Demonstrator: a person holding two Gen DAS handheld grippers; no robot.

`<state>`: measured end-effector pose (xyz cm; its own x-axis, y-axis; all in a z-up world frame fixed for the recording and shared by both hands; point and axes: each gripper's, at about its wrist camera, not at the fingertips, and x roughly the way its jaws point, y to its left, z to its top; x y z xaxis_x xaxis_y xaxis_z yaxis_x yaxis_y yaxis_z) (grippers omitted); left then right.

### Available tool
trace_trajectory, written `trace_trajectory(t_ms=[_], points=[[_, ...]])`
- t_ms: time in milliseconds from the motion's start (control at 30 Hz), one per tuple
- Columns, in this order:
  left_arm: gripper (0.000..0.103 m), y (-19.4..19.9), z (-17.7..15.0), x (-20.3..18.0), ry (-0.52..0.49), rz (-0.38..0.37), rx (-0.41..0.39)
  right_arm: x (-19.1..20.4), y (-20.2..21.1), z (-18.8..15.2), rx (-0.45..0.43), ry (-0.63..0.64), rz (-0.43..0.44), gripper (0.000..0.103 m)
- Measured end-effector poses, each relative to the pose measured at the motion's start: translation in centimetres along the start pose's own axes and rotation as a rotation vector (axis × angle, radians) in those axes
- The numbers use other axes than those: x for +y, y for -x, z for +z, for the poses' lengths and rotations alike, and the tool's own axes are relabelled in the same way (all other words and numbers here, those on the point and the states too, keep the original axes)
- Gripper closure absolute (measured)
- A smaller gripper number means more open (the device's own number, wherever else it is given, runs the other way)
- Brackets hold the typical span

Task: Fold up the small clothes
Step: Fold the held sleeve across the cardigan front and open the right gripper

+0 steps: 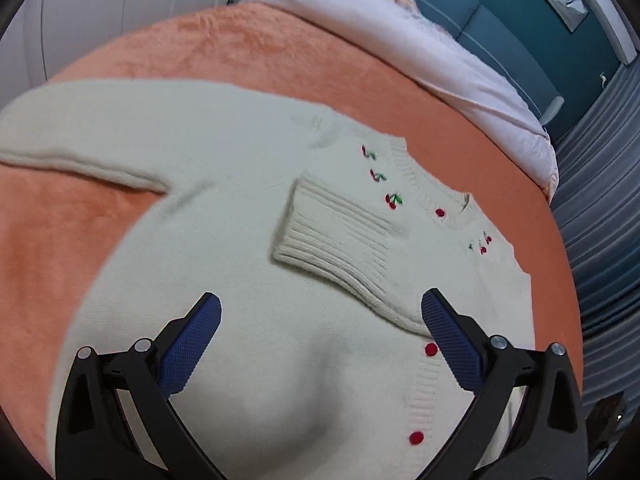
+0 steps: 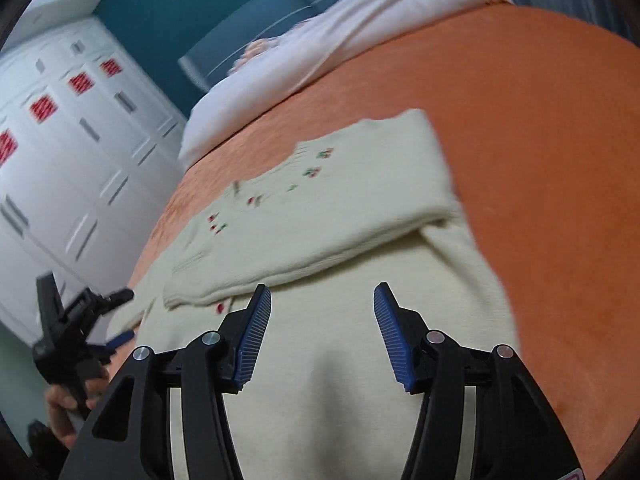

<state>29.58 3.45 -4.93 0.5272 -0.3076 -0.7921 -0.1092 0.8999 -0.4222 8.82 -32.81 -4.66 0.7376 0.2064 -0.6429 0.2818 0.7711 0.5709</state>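
Note:
A cream knit cardigan (image 1: 240,216) with embroidered cherries and red buttons lies flat on the orange blanket (image 1: 240,40). One sleeve (image 1: 336,240) is folded across its chest, ribbed cuff near the neckline. The other sleeve (image 1: 80,132) stretches out to the left. My left gripper (image 1: 320,300) hovers open over the body of the cardigan, just below the folded cuff, with nothing between its pads. In the right wrist view the cardigan (image 2: 460,288) fills the middle, the folded sleeve (image 2: 360,200) lying across it. My right gripper (image 2: 322,292) is open above the fabric, holding nothing. The left gripper (image 2: 126,315) shows at the cardigan's left edge.
A white pillow or duvet (image 1: 440,60) lies along the bed's far side against a teal headboard (image 1: 500,12). Grey curtains (image 1: 600,200) hang to the right. White wardrobe doors (image 2: 60,140) stand beyond the bed. A hand (image 2: 60,400) holds the left gripper's handle.

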Motion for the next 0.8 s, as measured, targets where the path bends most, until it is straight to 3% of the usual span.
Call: trace_trajectory(t_ms=[67,133,200,300,367,500,567,600,700,800], points=[[0.007,-2.5,0.2,0.5,0.094,-0.012,0.052,-2.4,-0.4,1.4,-0.006,-0.094,0.003,0.049],[0.018,-3.1,0.4,0.5,0.137,0.0,0.028,-3.6,-0.9,2.3,-0.013,-0.155,0.01,0.049],[0.059,-3.5,1.3,-0.1,0.119,-0.054,0.023,-3.9,-1.9,2.5,-0.015,-0.179,0.019,0.049],[0.09,-4.0,3.0,-1.2,0.104,-0.11,0.032,-2.8,-4.2,3.3,-0.013,-0.173,0.019,0.052],[0.091,-3.0,4.6,-2.8,0.048,-0.137,-0.019,-1.2,-5.4,4.4,-0.028,-0.135,-0.023,0.093],[0.092,1.7,6.9,-5.6,-0.052,-0.247,-0.179,1.0,-0.8,6.2,-0.21,-0.07,0.049,0.094],[0.091,1.5,6.6,-5.6,-0.096,-0.23,-0.193,1.4,0.6,6.0,-0.267,-0.008,0.03,0.094],[0.091,0.1,6.1,-5.2,-0.105,-0.19,-0.162,1.0,-0.1,5.6,-0.246,0.008,0.005,0.094],[0.091,-6.2,3.7,-2.2,-0.067,-0.048,0.019,-2.6,-6.3,3.2,-0.007,-0.006,-0.146,0.095],[0.091,-6.1,2.0,-0.6,-0.04,-0.065,-0.009,-2.3,-4.8,3.3,-0.07,-0.017,-0.099,0.095]])
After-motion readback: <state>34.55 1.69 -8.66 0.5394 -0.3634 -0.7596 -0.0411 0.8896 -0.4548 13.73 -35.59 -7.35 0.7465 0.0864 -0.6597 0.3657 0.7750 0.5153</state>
